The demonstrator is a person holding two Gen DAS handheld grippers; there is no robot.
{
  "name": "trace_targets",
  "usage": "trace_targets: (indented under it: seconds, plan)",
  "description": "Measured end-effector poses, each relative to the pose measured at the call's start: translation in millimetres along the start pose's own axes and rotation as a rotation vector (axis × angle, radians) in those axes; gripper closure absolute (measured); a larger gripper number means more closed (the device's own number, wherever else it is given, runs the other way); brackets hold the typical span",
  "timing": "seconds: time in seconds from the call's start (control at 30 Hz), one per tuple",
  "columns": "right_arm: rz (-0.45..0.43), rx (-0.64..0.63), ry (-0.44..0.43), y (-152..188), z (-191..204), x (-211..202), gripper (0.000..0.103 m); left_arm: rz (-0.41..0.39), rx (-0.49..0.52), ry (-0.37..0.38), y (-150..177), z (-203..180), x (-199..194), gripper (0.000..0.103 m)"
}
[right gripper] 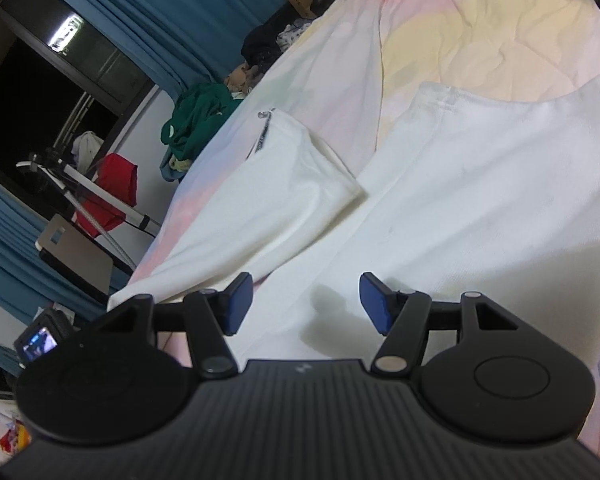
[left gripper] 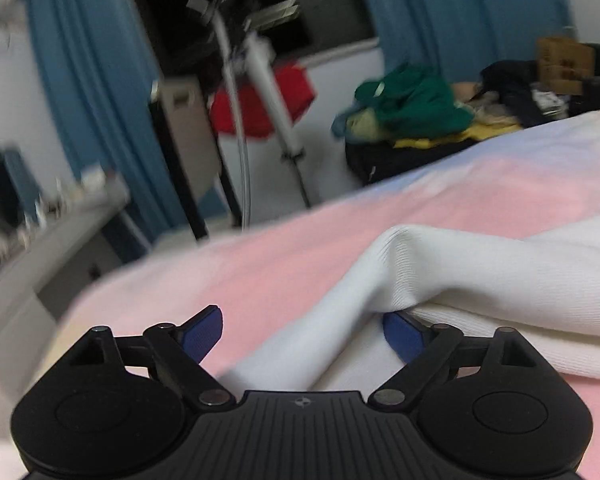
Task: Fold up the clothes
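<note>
A white ribbed garment (right gripper: 480,184) lies spread on the pastel bed cover (right gripper: 460,28), with a sleeve (right gripper: 292,192) lying out to its left. My right gripper (right gripper: 306,304) is open just above the garment's near part, holding nothing. In the left wrist view the same white garment (left gripper: 480,276) forms a raised fold on the pink cover (left gripper: 260,272). My left gripper (left gripper: 302,332) is open, its jaws wide apart, with the right pad (left gripper: 404,334) tucked under the fold's edge and the left pad (left gripper: 202,332) over bare cover.
A heap of clothes with a green garment (left gripper: 412,104) on top lies beyond the bed's far edge. A cardboard box (left gripper: 564,64), a stand with a red cloth (left gripper: 260,100), blue curtains (left gripper: 88,92) and a desk (left gripper: 40,248) stand around the bed.
</note>
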State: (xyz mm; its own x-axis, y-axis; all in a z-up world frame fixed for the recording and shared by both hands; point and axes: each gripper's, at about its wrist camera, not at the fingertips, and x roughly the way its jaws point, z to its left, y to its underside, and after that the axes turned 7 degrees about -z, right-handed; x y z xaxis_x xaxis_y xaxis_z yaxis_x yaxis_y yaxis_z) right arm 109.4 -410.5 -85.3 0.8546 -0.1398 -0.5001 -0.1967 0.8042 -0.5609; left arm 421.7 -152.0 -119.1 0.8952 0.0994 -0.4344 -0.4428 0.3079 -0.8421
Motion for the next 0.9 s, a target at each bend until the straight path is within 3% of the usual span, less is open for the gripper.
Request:
trace_targets:
  seconds: [0.1,0.2,0.3,0.5,0.77,0.9]
  plan:
    - [0.023,0.018,0.002,2.0,-2.8,7.7,0.041,0.018,-0.068,0.061,3.3,14.4,-1.6,0.014]
    - [0.045,0.035,-0.008,3.5,-4.0,11.2,0.041,-0.002,-0.071,0.096,8.5,35.8,-19.6,0.015]
    - [0.058,0.063,-0.026,3.9,-6.6,11.3,0.041,-0.026,-0.062,0.135,31.3,69.9,-57.0,0.015]
    - [0.097,0.109,-0.073,3.8,-7.3,17.1,0.041,0.000,-0.088,0.201,86.9,134.4,-115.5,0.016]
    - [0.145,0.081,-0.112,10.9,11.9,34.3,0.042,-0.036,-0.006,0.244,121.2,141.2,-142.1,0.028]
    - [0.160,0.088,-0.139,14.8,24.1,34.2,0.042,-0.059,-0.010,0.310,128.7,135.0,-148.8,0.028]
